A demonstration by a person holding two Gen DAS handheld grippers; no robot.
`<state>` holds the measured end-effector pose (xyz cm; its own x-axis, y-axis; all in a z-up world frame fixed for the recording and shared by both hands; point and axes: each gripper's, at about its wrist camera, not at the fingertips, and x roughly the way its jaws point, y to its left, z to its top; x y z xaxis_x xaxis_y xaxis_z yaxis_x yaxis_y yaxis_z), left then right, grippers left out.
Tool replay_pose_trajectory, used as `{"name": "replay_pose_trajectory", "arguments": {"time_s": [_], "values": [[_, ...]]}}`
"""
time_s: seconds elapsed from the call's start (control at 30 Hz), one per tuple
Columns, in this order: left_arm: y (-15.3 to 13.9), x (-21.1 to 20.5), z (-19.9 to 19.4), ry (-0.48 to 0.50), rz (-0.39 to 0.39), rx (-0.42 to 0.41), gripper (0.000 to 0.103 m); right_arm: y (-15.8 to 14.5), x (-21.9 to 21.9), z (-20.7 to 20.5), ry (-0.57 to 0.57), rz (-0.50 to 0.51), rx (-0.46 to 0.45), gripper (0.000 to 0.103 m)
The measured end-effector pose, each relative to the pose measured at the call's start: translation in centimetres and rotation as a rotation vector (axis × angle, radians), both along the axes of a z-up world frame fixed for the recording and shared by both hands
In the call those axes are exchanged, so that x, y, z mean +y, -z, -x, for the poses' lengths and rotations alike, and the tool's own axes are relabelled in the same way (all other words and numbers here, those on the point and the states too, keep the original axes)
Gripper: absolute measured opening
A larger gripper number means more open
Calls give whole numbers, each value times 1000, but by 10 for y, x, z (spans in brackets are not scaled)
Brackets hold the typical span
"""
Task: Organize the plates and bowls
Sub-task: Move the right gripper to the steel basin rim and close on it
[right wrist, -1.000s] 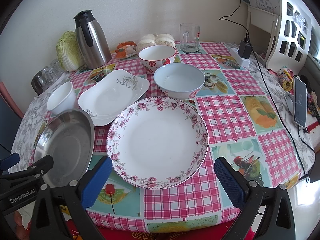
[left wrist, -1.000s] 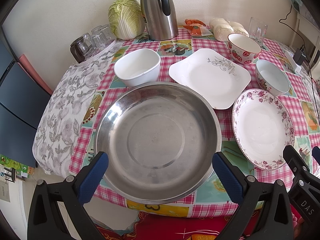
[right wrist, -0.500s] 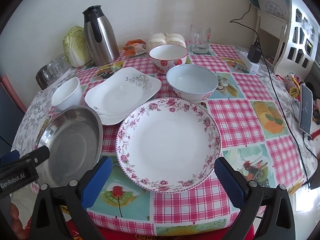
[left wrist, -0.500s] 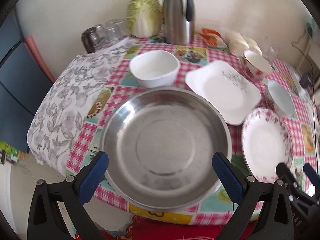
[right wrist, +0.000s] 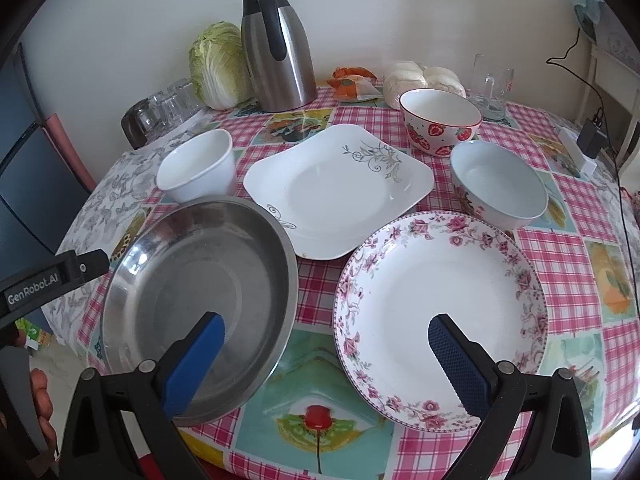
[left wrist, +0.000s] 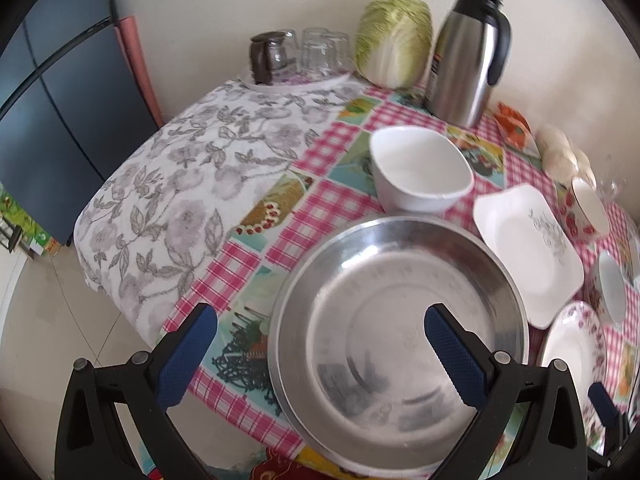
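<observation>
My left claw (left wrist: 320, 344) gapes wide over the round, shiny steel pan (left wrist: 396, 336) at the worktop (left wrist: 320, 204) near edge. Right claw (right wrist: 326, 344) also wide, above the flowered plate (right wrist: 440, 312). Glossy square plate (right wrist: 338, 190) and white bowl (right wrist: 196, 166) crowd behind; bare checked cloth only leftward.

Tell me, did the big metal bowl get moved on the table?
Cannot tell. The metal bowl keeps touching the square plate, just before the white bowl; the views shifted with the cameras.

Black gripper frames, silver screws, blue textured pads (left wrist: 454, 358); white "GenRobot.AI" marking (right wrist: 34, 290).
</observation>
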<state>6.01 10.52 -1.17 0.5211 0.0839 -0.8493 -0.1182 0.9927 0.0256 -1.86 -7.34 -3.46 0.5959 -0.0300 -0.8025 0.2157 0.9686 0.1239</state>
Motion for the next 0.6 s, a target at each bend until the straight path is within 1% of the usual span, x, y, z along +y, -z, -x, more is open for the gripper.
{"name": "replay_pose_trajectory", "arguments": {"time_s": [0.07, 0.17, 0.3, 0.37, 0.4, 0.43, 0.53, 0.6], "values": [[0, 6, -5, -23, 0, -9, 103, 2, -1, -6, 0, -24, -4, 103], [3, 11, -13, -50, 11, 13, 103, 7, -4, -12, 16, -78, -9, 103], [16, 9, -23, -59, 86, 76, 103, 14, -8, -19, 45, -131, -10, 103], [23, 9, -26, -56, 130, 95, 103, 14, -8, -21, 44, -146, -19, 103], [26, 9, -27, -51, 140, 100, 103, 15, -8, -22, 39, -154, -22, 103], [28, 9, -28, -46, 139, 101, 103, 16, -7, -24, 32, -161, -21, 103], [33, 7, -30, -14, 75, 87, 103, 19, -3, -27, 10, -167, -4, 103], [38, 9, -31, 5, 49, 90, 103, 21, -4, -27, 2, -204, 2, 103]]}}
